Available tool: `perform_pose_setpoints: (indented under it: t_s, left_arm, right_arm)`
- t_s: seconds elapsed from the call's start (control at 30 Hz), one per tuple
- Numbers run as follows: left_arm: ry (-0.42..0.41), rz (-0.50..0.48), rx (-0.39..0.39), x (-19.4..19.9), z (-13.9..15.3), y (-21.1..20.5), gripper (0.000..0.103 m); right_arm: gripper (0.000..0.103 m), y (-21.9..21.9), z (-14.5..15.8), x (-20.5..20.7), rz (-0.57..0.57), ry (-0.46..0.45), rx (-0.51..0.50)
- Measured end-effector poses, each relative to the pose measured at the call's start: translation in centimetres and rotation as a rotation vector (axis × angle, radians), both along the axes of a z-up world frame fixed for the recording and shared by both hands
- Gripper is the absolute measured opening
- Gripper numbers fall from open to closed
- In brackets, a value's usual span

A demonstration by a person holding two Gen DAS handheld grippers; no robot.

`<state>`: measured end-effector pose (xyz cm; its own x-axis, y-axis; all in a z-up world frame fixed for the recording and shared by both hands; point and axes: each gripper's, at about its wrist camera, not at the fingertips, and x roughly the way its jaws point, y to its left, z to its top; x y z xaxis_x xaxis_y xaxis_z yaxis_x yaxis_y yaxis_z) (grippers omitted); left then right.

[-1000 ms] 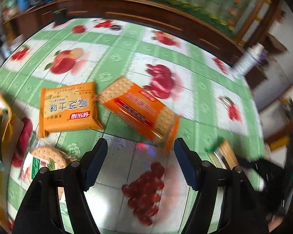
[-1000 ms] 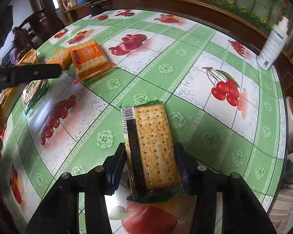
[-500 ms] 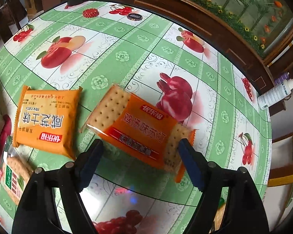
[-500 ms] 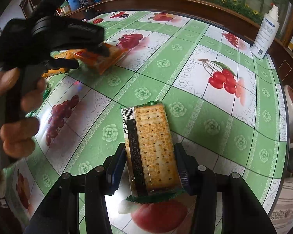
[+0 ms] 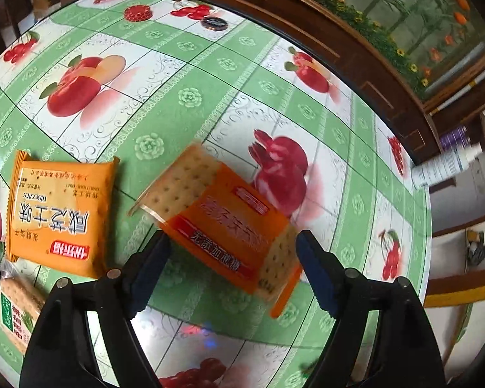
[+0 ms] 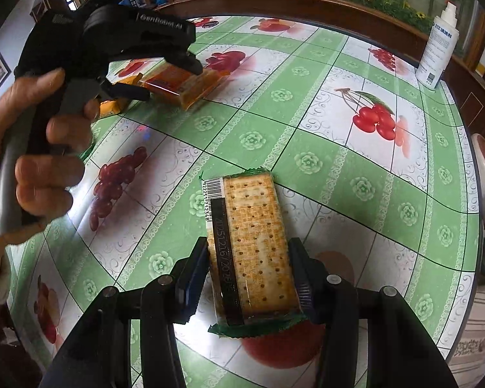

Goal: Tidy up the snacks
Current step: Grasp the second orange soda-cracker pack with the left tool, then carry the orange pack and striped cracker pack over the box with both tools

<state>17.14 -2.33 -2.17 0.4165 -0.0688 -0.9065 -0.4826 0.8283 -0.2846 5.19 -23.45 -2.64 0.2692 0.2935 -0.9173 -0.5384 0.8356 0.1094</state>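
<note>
Right hand-held gripper (image 6: 247, 278): nearest to the viewer; jaws narrow and pressed on both long sides of the green cracker pack (image 6: 252, 245), which is held above the desk (image 6: 355, 161), barcode side up, long axis running straight out along the fingers.

Left hand-held gripper (image 5: 232, 268): jaws wide, nothing pressed between the pads; pointing steeply down at the desk. In the right wrist view a hand (image 6: 32, 161) grips its handle at the left edge.

Orange cracker pack (image 5: 220, 223): lies flat on the desk, its near end just between the open fingertips, most of the pack beyond them. Its long axis runs slantwise, from upper left to lower right in the left wrist view, so it crosses the gap at an angle rather than squarely.

Deciding relation: the left hand-held gripper is by far the nearer to the orange cracker pack; the right is occupied and well apart. A clean grip across the short sides would probably need a further roll of the wrist.

Orange biscuit packet (image 5: 58, 213): flat on the desk, just left of the orange cracker pack, apart from it.

Third cracker pack (image 5: 13, 310): at the lower left edge, partly out of view.

Spray bottle (image 6: 438, 42): upright at the far rim of the desk.

Change from a second earlier: the left jaws have just been opening and now stand wide; the orange cracker pack, then beyond the fingertips, now reaches in between them. The right grip on the green pack is unchanged.
</note>
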Motion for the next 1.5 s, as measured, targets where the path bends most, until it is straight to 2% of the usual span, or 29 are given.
perform_pose_setpoints:
  t_s: [0.1, 0.2, 0.3, 0.47, 0.53, 0.57, 0.63, 0.67, 0.77, 1.0, 1.17, 1.5]
  left_arm:
    - [0.008, 0.067, -0.026, 0.7, 0.0, 0.5, 0.08]
    - [0.026, 0.073, 0.014, 1.4, -0.1, -0.2, 0.085]
    - [0.077, -0.005, 0.135, 1.9, -0.5, -2.2, 0.086]
    - [0.104, -0.11, 0.254, 1.1, -1.1, -4.2, 0.086]
    - [0.104, -0.163, 0.307, 0.3, -1.2, -4.8, 0.079]
    - [0.095, -0.18, 0.315, -0.1, -1.1, -4.9, 0.076]
    - [0.076, -0.217, 0.325, -1.4, -0.6, -5.0, 0.058]
    - [0.072, -0.238, 0.319, -2.1, -0.5, -4.9, 0.056]
    - [0.059, -0.298, 0.317, -3.9, -0.4, -5.1, 0.055]
    - [0.018, -0.369, 0.318, -9.2, -0.2, -5.0, 0.055]
    - [-0.006, -0.41, 0.335, -13.9, -0.1, -4.9, 0.055]
    - [-0.096, -0.462, 0.36, -24.1, 0.7, -3.6, 0.054]
  right_arm:
    - [0.051, -0.1, 0.1, 0.0, -0.002, 0.006, 0.015]
    - [0.051, -0.3, 0.1, 0.0, -0.005, 0.01, 0.02]
    - [0.051, -0.7, 0.1, 0.1, -0.016, 0.019, 0.034]
    - [0.051, -0.9, 0.0, 0.1, -0.033, 0.025, 0.031]
    - [0.051, -0.7, -0.1, 0.0, -0.035, 0.025, 0.024]
    - [0.051, -0.6, -0.1, -0.2, -0.037, 0.024, 0.02]
    - [0.051, -0.5, -0.1, -0.3, -0.047, 0.025, 0.016]
    - [0.051, -0.4, -0.1, -0.4, -0.056, 0.025, 0.013]
    - [0.05, -0.3, -0.1, -0.8, -0.087, 0.023, 0.007]
    - [0.05, -0.7, 0.2, -3.0, -0.163, 0.029, 0.033]
    - [0.05, -1.3, 0.3, -5.3, -0.238, 0.032, 0.097]
    - [0.049, -0.9, 0.8, -12.3, -0.309, -0.029, 0.219]
